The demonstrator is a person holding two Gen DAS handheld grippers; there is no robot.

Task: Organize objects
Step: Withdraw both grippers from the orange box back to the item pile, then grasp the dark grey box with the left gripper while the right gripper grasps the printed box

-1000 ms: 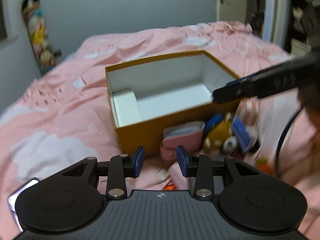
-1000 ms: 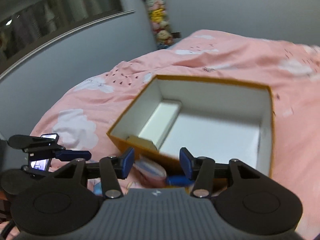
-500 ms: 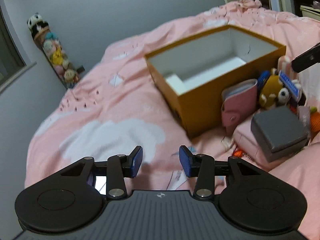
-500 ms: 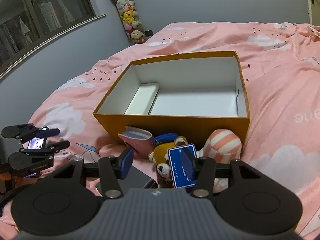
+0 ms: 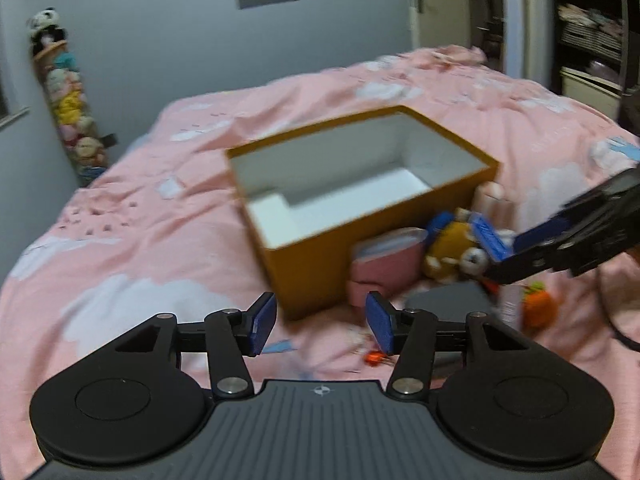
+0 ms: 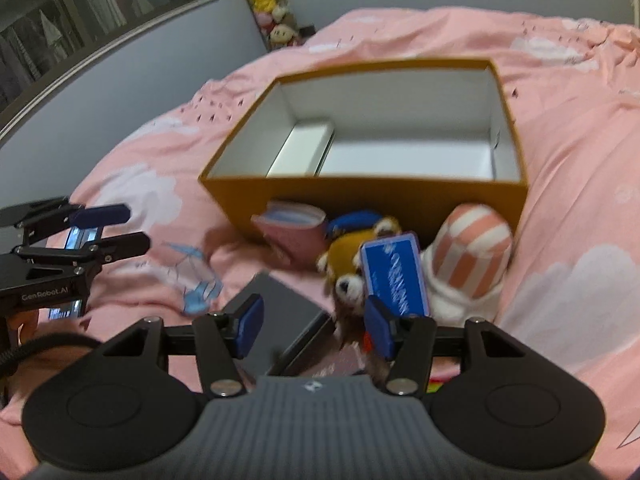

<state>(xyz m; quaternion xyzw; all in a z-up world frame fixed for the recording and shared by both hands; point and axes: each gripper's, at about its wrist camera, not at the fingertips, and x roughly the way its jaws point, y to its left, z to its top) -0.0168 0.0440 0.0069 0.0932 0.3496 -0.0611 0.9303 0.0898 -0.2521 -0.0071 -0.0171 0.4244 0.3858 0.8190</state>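
Observation:
An open orange box with a white inside stands on the pink bed. Against its near wall lie a pink wallet, a brown plush toy, a blue card, a pink-striped soft item and a dark grey box. My right gripper hovers just above the grey box and plush, jaws opening slightly, nothing pressed between them. My left gripper hangs over the bedding short of the orange box, jaws opening and empty. In the left wrist view the right gripper reaches in beside the plush toy.
A small orange carrot toy lies right of the grey box. A lit phone lies on the bed behind the left gripper. A column of plush toys hangs on the grey wall. Shelves stand at far right.
The left gripper's jaws have widened and its view has swung back toward the orange box. The right gripper has sunk from above the box toward the pile in front of it.

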